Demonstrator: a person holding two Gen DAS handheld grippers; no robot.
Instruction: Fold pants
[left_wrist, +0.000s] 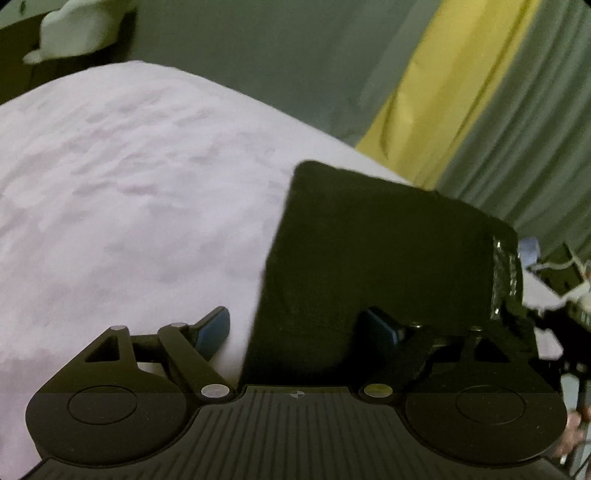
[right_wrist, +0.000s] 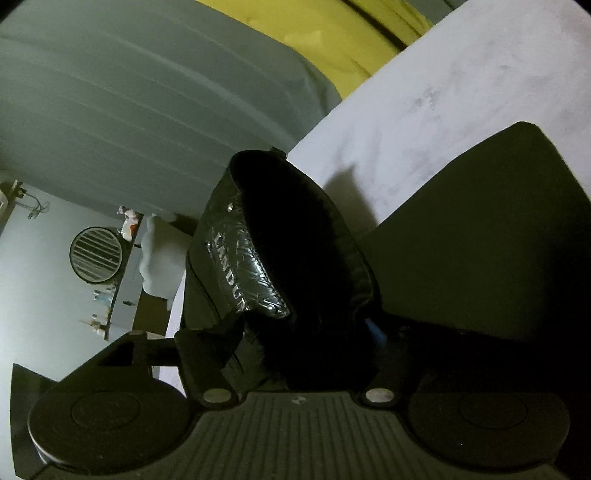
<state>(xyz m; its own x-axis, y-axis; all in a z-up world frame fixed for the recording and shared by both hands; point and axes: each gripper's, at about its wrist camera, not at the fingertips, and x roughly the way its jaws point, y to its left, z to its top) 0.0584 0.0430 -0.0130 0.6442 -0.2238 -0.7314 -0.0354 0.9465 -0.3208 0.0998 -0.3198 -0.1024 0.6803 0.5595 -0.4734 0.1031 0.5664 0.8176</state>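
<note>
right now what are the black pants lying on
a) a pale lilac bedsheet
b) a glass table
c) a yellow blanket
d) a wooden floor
a: the folded black pants rest on the pale lilac bedsheet in both wrist views; yellow shows only in the curtain behind.

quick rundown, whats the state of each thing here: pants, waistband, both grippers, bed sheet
pants: black, folded into a flat block on the sheet
waistband: silver-lettered, standing up in a loop at the right gripper
left gripper: open, one finger on the sheet, the other over the pants' edge
right gripper: jaws buried in dark cloth, grip unclear
bed sheet: pale, lightly wrinkled, spread flat
</note>
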